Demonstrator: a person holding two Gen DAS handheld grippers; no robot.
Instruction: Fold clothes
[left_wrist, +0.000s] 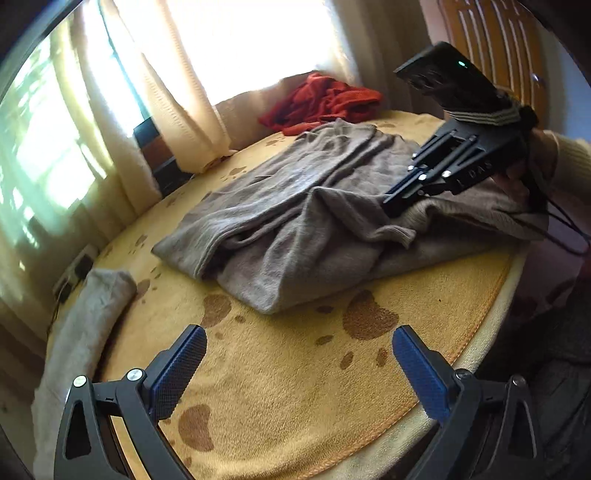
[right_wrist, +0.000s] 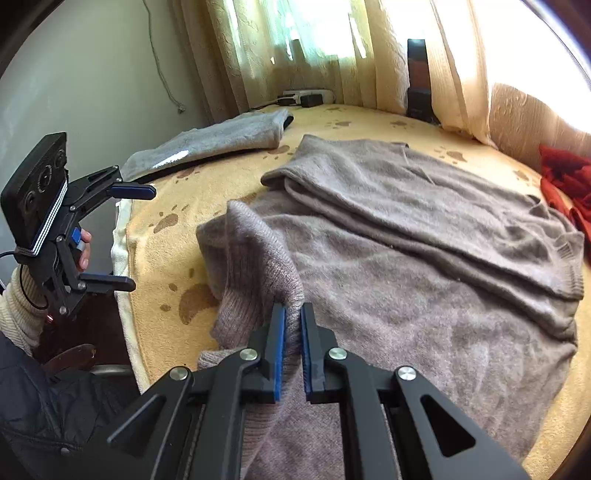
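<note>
My right fingers (right_wrist: 293, 354) were pinched shut on a fold of the grey sweater (right_wrist: 424, 236), which lay spread mid-frame on the yellow tabletop (right_wrist: 166, 206). My left fingers (left_wrist: 299, 365) gaped wide, holding nothing, lower frame.

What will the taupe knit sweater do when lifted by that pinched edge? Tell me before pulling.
Probably floppy: the taupe knit sweater already drapes in soft folds over the paw-print blanket. It should trail and unfold, since the right gripper pinches only one ribbed edge. Slipping seems unlikely; the fuzzy knit bunches between the fingers.
</note>
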